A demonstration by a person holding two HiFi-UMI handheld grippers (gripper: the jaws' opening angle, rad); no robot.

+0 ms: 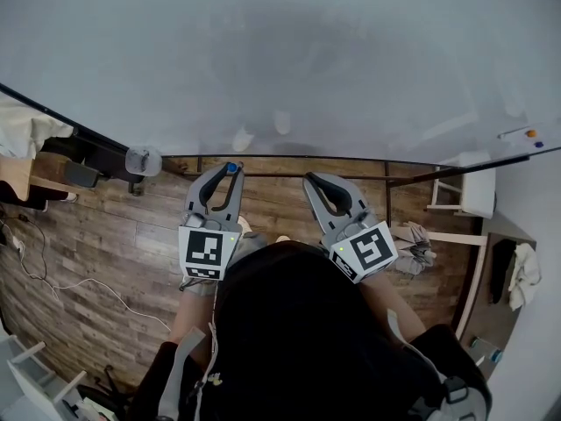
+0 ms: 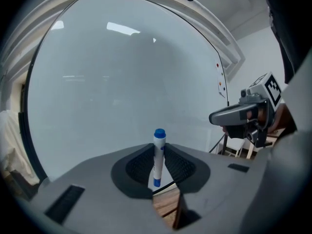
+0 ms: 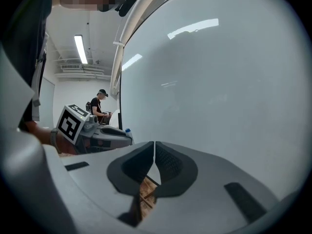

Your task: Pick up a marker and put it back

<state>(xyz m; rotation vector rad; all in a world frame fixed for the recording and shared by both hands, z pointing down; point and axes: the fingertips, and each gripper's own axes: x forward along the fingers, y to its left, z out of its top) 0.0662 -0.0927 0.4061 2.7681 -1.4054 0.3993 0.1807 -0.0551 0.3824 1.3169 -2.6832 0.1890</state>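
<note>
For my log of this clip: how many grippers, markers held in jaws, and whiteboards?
Grippers: 2, left gripper and right gripper
Markers held: 1, blue-capped marker in the left jaws
Whiteboards: 1, the whiteboard
Total: 4

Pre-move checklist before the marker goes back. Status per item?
1. Blue-capped white marker clamped in left gripper: ok.
2. Marker upright between the jaws: ok.
3. Right gripper shut and empty: ok.
4. The two grippers apart from each other: ok.
5. Marker's gap to the large white whiteboard: cannot tell.
6. Spot to put the marker back in view: cannot tell.
</note>
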